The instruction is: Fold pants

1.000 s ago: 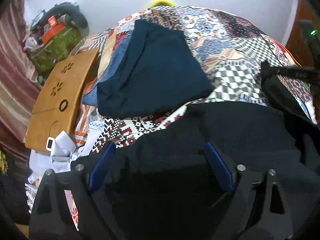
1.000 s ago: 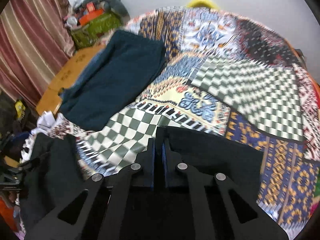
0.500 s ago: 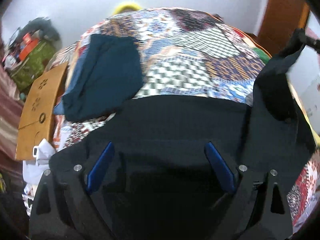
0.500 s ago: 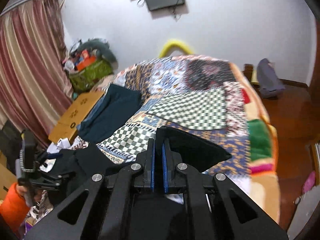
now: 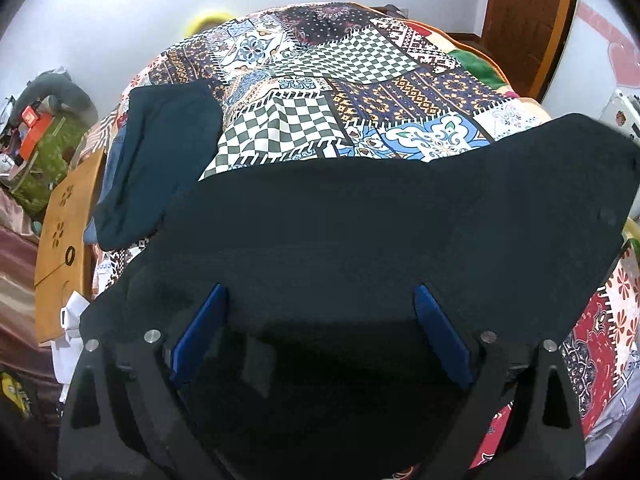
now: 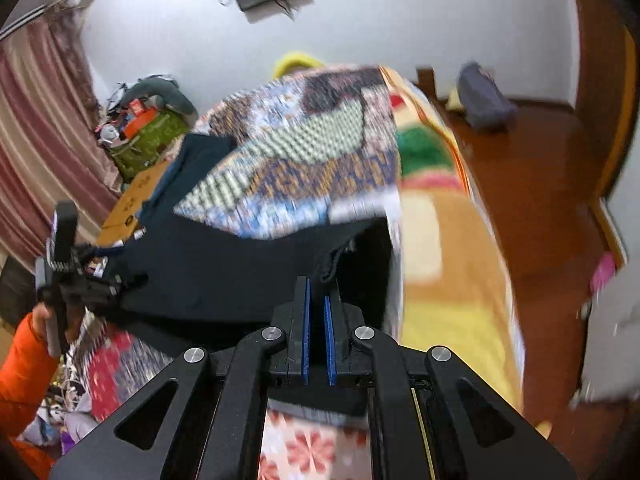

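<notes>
Black pants (image 5: 380,232) are stretched out above the patchwork bedspread (image 5: 340,92). My left gripper (image 5: 320,296) has its blue fingers (image 5: 200,328) spread wide, and the black cloth lies between and over them. In the right wrist view my right gripper (image 6: 317,292) is shut on an edge of the black pants (image 6: 224,264), which stretch left to the other gripper (image 6: 64,276) in a hand with an orange sleeve. That view is blurred.
Folded dark teal pants (image 5: 156,160) lie on the bed's left side. A wooden lap table (image 5: 60,236) leans beside the bed, with a cluttered green bag (image 5: 40,160) behind. A wooden door (image 5: 524,20) and floor (image 6: 540,184) are at right.
The right gripper has lifted and swung right with the pants' edge, and the black pants now stretch wide between the two grippers. The left view has turned right across the bed.
</notes>
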Tool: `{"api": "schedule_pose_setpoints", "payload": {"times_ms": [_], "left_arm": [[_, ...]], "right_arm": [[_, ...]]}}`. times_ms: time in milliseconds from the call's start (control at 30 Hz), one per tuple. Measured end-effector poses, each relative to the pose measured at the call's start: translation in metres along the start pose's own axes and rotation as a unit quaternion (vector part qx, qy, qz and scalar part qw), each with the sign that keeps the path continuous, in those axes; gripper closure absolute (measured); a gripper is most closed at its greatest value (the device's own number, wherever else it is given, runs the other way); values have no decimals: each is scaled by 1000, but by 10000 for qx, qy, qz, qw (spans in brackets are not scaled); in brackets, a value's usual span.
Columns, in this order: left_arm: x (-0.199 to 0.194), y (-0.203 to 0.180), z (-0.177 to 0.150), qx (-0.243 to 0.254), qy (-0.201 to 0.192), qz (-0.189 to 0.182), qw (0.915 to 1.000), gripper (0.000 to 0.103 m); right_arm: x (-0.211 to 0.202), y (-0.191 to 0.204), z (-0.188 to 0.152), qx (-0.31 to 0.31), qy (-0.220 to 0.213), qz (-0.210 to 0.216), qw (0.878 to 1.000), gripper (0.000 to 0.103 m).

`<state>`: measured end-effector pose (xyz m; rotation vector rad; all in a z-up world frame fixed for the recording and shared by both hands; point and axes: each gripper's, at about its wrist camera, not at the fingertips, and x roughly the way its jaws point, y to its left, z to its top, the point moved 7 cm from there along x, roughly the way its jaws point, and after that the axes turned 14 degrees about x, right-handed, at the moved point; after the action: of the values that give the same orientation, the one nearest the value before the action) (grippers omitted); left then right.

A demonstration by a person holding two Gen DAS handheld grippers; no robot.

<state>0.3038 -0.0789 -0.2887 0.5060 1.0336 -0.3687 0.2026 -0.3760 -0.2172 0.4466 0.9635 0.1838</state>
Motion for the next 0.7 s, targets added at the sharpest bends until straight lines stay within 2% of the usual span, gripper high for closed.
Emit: {"api": "schedule_pose_setpoints", "payload": {"times_ms": [200, 400, 500, 567, 633, 700], "left_arm": [[-3, 2, -7, -191, -153, -4, 9997, 7], [-19, 11, -9, -353, -584, 272, 9973, 8], [-34, 27, -12, -543, -862, 471, 9937, 8], [-46, 41, -17, -709, -1024, 559, 9906, 8], [-57, 59, -24, -938, -1161, 580, 9871, 7], [-68, 81, -33, -1229, -1281, 618, 9822, 7]], "right_arm": [[23, -18, -50, 228, 352, -211, 9989, 97], [18, -17, -54, 100, 192, -587, 9980, 94], [8, -11, -44, -110, 56, -872, 9961, 84], [-1, -4, -34, -275, -112, -989, 9947, 69], [-11, 11, -20, -479, -349, -982, 9934, 60], [-16, 27, -12, -651, -475, -911, 9926, 58]]}}
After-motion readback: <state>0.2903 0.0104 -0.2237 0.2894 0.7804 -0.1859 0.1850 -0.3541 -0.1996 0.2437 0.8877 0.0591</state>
